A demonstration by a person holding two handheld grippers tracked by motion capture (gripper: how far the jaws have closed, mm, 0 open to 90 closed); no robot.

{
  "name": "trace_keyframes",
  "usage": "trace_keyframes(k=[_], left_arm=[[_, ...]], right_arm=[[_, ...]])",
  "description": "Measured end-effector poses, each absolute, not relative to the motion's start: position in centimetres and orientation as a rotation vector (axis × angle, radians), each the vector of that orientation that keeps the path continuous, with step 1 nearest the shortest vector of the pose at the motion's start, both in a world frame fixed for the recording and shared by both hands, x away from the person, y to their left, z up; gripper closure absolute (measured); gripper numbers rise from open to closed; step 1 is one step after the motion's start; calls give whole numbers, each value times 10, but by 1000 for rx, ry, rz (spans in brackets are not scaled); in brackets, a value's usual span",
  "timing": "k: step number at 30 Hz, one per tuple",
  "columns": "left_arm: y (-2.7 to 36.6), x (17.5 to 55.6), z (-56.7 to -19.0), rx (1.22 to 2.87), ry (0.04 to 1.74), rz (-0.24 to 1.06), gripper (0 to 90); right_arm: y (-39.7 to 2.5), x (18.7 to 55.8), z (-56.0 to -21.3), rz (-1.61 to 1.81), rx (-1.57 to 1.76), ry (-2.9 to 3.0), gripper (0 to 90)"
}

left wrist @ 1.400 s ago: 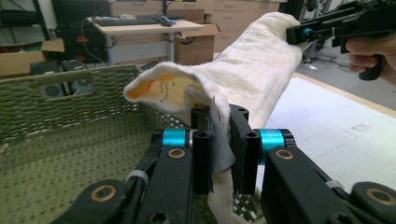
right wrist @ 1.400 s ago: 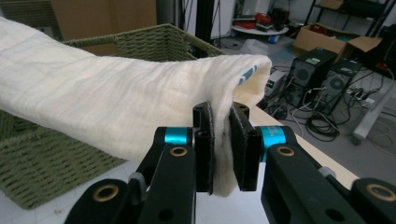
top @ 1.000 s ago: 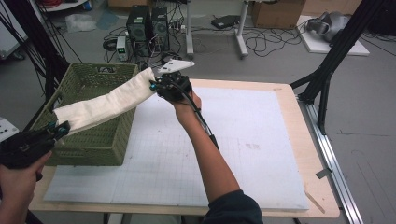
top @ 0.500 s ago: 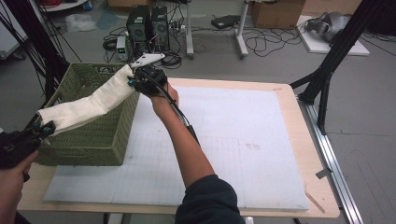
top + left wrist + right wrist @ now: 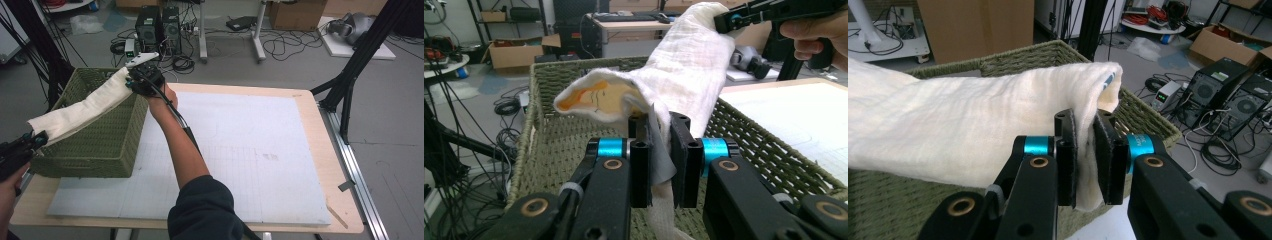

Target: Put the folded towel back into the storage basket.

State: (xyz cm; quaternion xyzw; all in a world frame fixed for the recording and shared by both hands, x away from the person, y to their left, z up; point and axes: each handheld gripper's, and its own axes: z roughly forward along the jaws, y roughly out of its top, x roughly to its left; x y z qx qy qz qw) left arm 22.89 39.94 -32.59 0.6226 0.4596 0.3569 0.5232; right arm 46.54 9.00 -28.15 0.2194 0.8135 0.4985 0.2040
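A: Cloth (image 5: 82,111) has travelled left over the last second. A second ago its far end hung past the basket's right wall, over the white mat; now the whole length lies stretched above the green woven basket (image 5: 102,150).

B: Which hand did the moving?

A: Mostly the right gripper (image 5: 134,82). It has swung from beside the basket to above the far right corner of the rim. The left gripper (image 5: 31,141) has drifted a little too, and sits off the near left corner.

B: Are both jaws on the fabric?

A: Yes. In the left gripper view the left gripper (image 5: 659,160) has its jaws pressed together on a pinch of the cloth (image 5: 689,75), with a fold showing an orange print just above them. In the right gripper view the right gripper (image 5: 1085,160) is likewise clamped on the other end of the cloth (image 5: 973,130), which sags slightly between the two.

B: So what does the shift mean?

A: Judging by the alignment, the carry is nearly over. The cloth spans the basket diagonally and hangs above the rim rather than inside, so lowering and letting go look like the remaining steps.
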Motion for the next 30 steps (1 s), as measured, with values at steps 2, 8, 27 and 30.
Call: trace_keyframes(k=[2, 8, 27, 30], left_arm=[[401, 228, -326, 1492, 1103, 864, 805], [406, 228, -327, 1488, 1115, 879, 805], [424, 231, -334, 1518, 1174, 920, 523], [426, 227, -329, 1486, 1159, 936, 460]], right_arm=[[95, 467, -282, 1389, 609, 2266, 812], [106, 470, -284, 1385, 617, 2259, 812], [131, 474, -304, 1293, 646, 2276, 599], [125, 474, -299, 1314, 657, 2260, 549]])
